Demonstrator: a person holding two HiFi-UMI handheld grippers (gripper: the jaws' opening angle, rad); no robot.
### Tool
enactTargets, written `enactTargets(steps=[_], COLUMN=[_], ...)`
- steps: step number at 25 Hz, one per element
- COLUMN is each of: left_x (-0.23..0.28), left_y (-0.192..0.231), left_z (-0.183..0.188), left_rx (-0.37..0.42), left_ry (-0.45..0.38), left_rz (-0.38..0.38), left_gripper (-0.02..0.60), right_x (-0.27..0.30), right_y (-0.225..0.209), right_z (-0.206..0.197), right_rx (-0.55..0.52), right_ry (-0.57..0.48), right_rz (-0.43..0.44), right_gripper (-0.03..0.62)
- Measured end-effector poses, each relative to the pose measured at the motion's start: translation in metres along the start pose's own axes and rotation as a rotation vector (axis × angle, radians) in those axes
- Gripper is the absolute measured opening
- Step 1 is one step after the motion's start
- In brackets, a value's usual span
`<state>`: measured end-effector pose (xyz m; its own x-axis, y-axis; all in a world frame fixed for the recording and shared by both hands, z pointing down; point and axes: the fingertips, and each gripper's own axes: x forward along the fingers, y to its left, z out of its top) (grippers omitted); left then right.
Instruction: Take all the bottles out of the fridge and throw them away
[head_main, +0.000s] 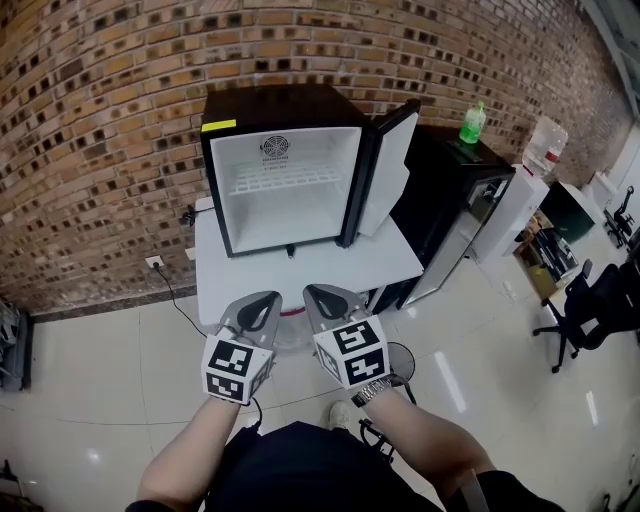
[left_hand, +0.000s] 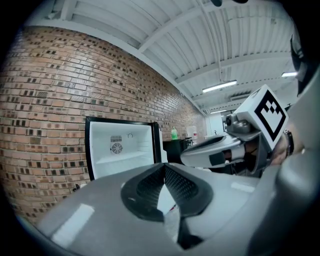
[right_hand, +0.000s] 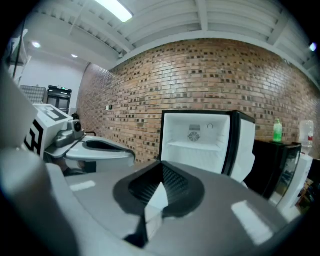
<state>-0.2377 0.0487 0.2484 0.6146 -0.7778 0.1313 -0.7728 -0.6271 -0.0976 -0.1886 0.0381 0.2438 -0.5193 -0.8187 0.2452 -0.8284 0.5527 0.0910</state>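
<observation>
Your mini fridge (head_main: 285, 190) stands open on the table (head_main: 390, 262) straight ahead, and no bottle shows inside. The only one in sight, a green bottle (head_main: 472, 124), stands upright on the black cabinet (head_main: 440, 190) off to the right, nearer your right tongs (head_main: 316, 294). Those and your left tongs (head_main: 266, 300) are pressed together, empty.

Left gripper (left_hand: 164, 168) pinched together, facing open fridge (left_hand: 122, 150).

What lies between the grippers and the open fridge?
Head view: only bare white table separates the left gripper and right gripper from the fridge.
</observation>
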Motion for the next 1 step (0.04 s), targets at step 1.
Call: enactTargets(steps=[1], left_x=[0.0003], left_y=[-0.0003], left_z=[-0.0001], left_rx=[0.001], left_ry=[0.000], left_rz=[-0.001], left_gripper=[0.003], right_x=[-0.0005], right_y=[-0.0005], right_z=[-0.0008], right_rx=[0.002], right_ry=[0.001], right_rz=[-0.001], right_gripper=[0.002])
